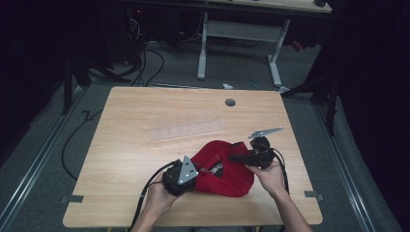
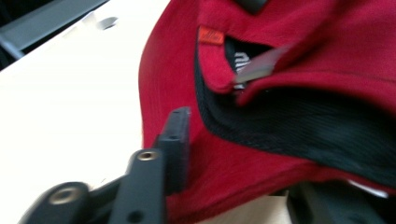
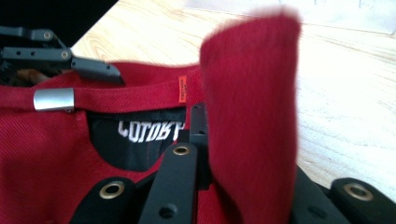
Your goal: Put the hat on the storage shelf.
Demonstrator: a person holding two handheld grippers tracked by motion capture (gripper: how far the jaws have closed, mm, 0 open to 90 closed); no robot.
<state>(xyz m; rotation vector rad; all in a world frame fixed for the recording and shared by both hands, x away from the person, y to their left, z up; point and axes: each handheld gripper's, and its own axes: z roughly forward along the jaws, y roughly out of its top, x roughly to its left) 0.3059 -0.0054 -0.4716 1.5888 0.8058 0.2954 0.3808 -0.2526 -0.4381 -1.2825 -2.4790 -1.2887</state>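
A red cap point(image 1: 222, 169) lies on the wooden table point(image 1: 140, 116), near its front edge, with its black lining facing up. My left gripper point(image 1: 197, 173) is at the cap's left side. In the left gripper view the red rim point(image 2: 280, 56) runs between my jaws point(image 2: 243, 158), and one finger point(image 2: 175, 140) presses on the red cloth. My right gripper point(image 1: 234, 157) comes in from the right. It is shut point(image 3: 247, 140) on a raised fold of the cap point(image 3: 252, 93). The strap's metal buckle point(image 3: 53, 99) shows beside a left gripper finger point(image 3: 88, 67).
A clear plastic strip point(image 1: 188, 129) lies flat across the middle of the table. A round cable hole point(image 1: 230, 102) sits near the far edge. Beyond the table stand a white desk frame point(image 1: 203, 48) and loose cables point(image 1: 145, 63) on the floor.
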